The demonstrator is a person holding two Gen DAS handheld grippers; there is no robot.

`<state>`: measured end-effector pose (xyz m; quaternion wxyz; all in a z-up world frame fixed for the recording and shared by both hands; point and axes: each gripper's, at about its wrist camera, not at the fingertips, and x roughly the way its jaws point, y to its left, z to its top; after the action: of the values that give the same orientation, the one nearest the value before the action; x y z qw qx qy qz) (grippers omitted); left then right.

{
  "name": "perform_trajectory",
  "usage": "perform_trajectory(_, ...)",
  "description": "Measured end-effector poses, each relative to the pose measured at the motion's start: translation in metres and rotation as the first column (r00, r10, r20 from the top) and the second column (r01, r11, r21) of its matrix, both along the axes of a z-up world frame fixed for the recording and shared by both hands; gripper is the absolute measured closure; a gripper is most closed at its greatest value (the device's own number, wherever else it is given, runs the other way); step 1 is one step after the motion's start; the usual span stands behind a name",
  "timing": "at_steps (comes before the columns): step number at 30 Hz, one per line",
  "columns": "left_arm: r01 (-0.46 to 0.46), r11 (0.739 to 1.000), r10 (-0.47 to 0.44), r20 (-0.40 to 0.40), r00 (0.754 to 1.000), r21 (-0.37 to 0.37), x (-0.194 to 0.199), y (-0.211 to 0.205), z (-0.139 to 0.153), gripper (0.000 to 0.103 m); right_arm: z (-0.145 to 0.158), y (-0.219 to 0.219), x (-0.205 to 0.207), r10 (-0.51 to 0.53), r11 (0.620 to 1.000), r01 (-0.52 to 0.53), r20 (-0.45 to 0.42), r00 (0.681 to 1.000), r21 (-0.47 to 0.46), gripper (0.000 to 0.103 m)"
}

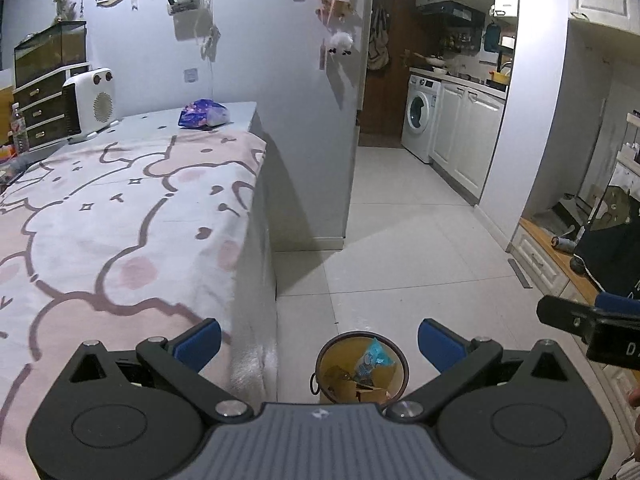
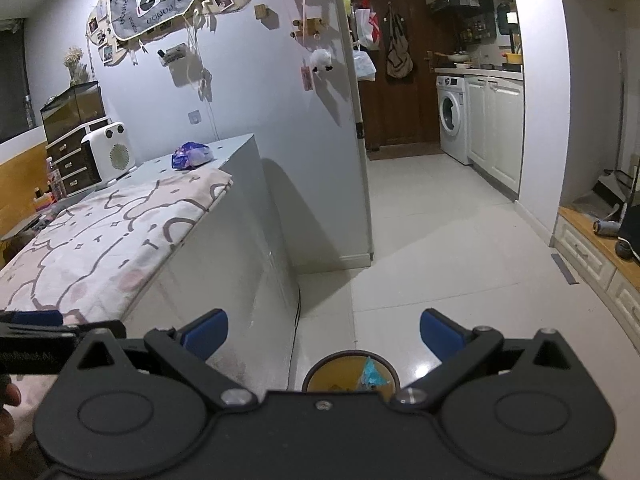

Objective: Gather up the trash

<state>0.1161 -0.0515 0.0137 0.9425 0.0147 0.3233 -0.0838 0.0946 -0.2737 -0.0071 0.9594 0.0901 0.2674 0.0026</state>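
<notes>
Round brown trash bin (image 1: 361, 368) on the pale floor tiles, just below and between the spread blue fingers (image 1: 199, 342) of the left gripper (image 1: 319, 344), holding a crumpled light-blue wrapper (image 1: 376, 354) and cardboard scraps. Both jaws released and empty, the right gripper (image 2: 324, 334) likewise above the bin. Far ahead and left, a purple packet (image 1: 204, 114) on the grey counter (image 1: 236, 110), beyond the pink patterned blanket (image 1: 120, 220) beside a white heater (image 1: 94, 100).

Beside the white washing machine (image 1: 420, 118), the cabinet doors (image 1: 466, 136) are white too. The blanket (image 1: 120, 216) is pale pink with brown cartoon outlines and rosy blotches. A purple-and-blue wrapper (image 1: 204, 114) lies beyond it. The bin (image 1: 360, 368) is yellow inside with a dark brown rim, holding light-blue packaging (image 1: 374, 354).
</notes>
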Motion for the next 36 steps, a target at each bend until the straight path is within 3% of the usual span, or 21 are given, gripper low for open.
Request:
perform_trajectory(17,-0.015,1.0,0.016,-0.05,0.999,0.023,-0.034,0.039,-0.017,0.0,-0.013,0.033,-0.038,-0.022,0.998,0.018,-0.079,0.997,-0.054,0.0)
perform_trajectory(36,-0.023,0.999,0.028,-0.107,0.994,0.041,-0.045,0.043,-0.039,0.0,-0.02,0.05,-0.055,-0.03,0.995,0.017,-0.127,0.991,-0.097,0.0)
